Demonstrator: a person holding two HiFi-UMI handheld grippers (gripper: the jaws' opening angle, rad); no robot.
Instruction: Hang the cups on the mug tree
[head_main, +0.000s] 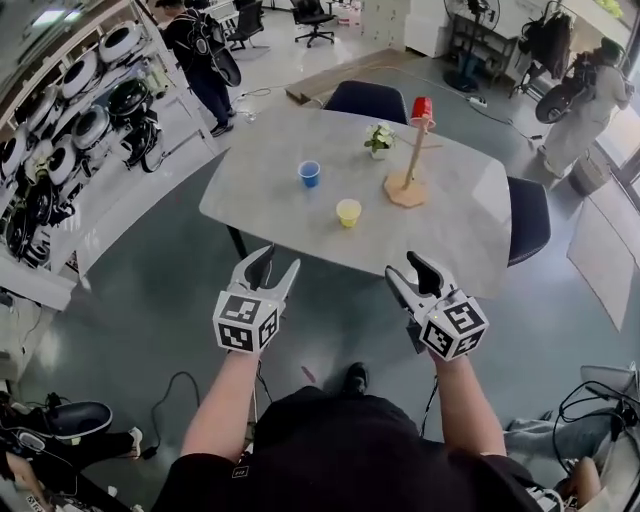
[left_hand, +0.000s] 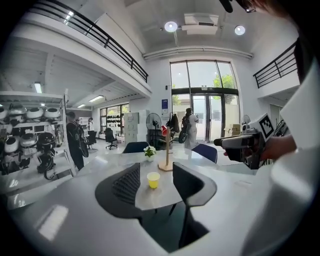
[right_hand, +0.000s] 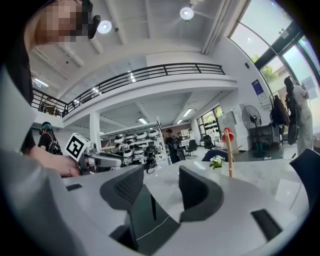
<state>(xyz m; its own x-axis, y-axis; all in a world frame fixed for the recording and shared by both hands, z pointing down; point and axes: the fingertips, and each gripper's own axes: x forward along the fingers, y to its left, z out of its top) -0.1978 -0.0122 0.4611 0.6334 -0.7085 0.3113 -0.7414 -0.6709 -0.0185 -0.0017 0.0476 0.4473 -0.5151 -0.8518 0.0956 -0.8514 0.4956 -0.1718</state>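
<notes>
Head view, steeply down: both grippers hang over the floor, short of the near edge of the pale grey stone-look table (head_main: 250, 195), and neither touches anything. The left gripper (head_main: 272, 260) has its jaws partly apart with nothing between the pads. The right gripper (head_main: 403, 266) also stands partly open and empty. Only this view shows all three cups. The small blue plastic cup (head_main: 309, 173) is upright towards the table's left edge. The small yellow plastic cup (head_main: 348, 212) is upright near the near edge. The red plastic cup (head_main: 421, 108) sits at the top of the light wooden mug tree with a round base (head_main: 407, 170), right of the table's middle. Whether the red cup hangs on a peg or caps the post is too small to tell. A little potted plant with white flowers (head_main: 379, 139) stands near the far edge. The left gripper view frames the yellow cup between its own spread jaws, well ahead of them on the table, with the tree and plant behind it, and it gives no sight of the blue cup. The right gripper view shows the tree, red cup and plant off to the right of its open jaws, and neither other cup. Two dark blue chairs (head_main: 366, 100) are partly cut off by the table.
</notes>
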